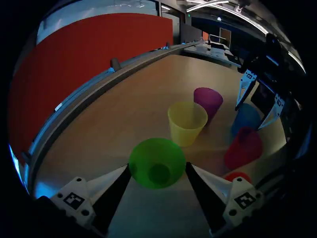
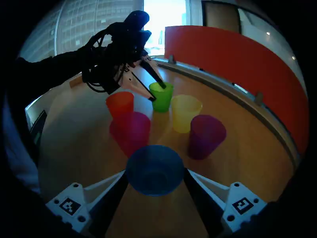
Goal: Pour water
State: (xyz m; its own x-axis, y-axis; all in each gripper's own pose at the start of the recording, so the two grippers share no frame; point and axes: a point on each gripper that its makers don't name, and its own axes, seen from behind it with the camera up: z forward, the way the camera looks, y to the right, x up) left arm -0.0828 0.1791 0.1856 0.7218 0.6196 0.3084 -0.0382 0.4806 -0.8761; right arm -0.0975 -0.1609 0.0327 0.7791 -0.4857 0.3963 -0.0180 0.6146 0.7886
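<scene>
Two cups are in the tools' grip. The green cup [image 1: 157, 162] sits between the fingers of the left gripper [image 1: 157, 166], whose tips press on its wall from either side. It stands just beside the yellow cup [image 1: 187, 123], on the side nearer that gripper's camera. Its mouth opens toward the camera, and I cannot tell whether there is water in it.

The blue cup [image 2: 154, 169] is clamped the same way in the right gripper [image 2: 155, 171], with a fingertip against each side. In the right gripper view it is nearer the camera than the yellow cup and apart from it.

Four other cups stand free. The purple cup [image 2: 206, 137] is just beside the yellow cup. In the same view the magenta cup [image 2: 132, 131] is to the yellow cup's left. The orange cup [image 2: 120, 104] is farther left, behind the magenta one.

All of them are over a wooden table [image 1: 130, 119]. A red wall [image 1: 87, 59] runs along the table edge beyond the yellow cup. A dark sleeve [image 2: 47, 71] reaches to the left gripper.
</scene>
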